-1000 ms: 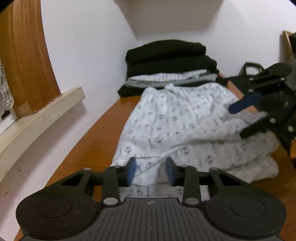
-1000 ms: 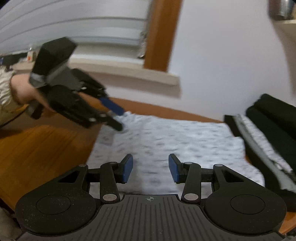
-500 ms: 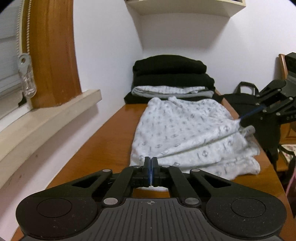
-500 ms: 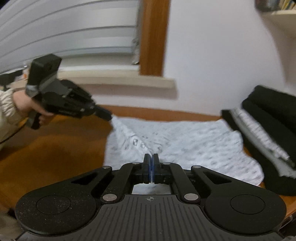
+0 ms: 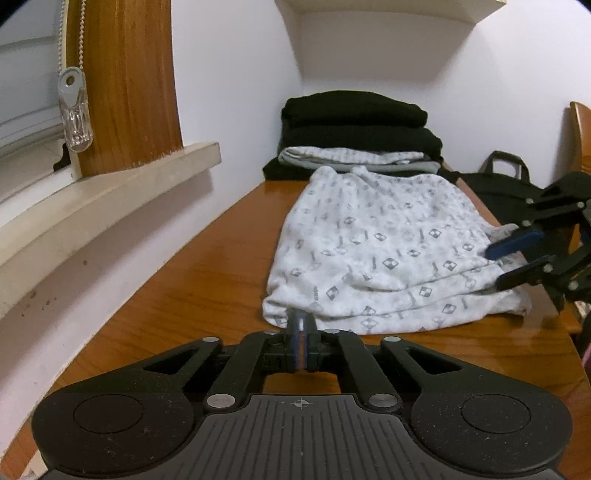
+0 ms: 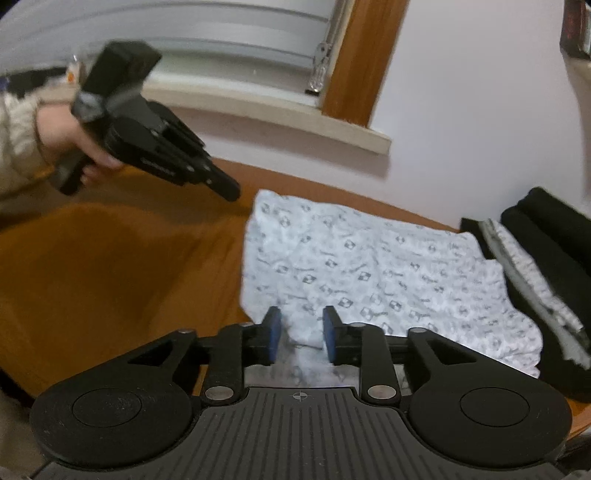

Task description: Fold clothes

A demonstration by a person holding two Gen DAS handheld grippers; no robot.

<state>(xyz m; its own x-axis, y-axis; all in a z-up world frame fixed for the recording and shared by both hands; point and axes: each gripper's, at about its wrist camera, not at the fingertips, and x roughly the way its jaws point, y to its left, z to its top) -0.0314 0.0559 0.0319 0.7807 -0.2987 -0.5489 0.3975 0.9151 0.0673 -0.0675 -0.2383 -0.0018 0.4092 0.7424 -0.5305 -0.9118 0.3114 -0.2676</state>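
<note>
A home room: folded black and grey clothes stacked (image 5: 354, 129) on a glossy wooden table (image 5: 207, 280) beside a blind-covered window (image 6: 207, 33)

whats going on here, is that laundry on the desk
Yes. A person with a gripper in each hand is folding a white patterned garment on a wooden table. The left gripper is shut at the garment's near corner; whether it pinches cloth is unclear. The right gripper is opening its jaws, with the garment's edge between them. A stack of folded clothes sits against the far wall.
</note>
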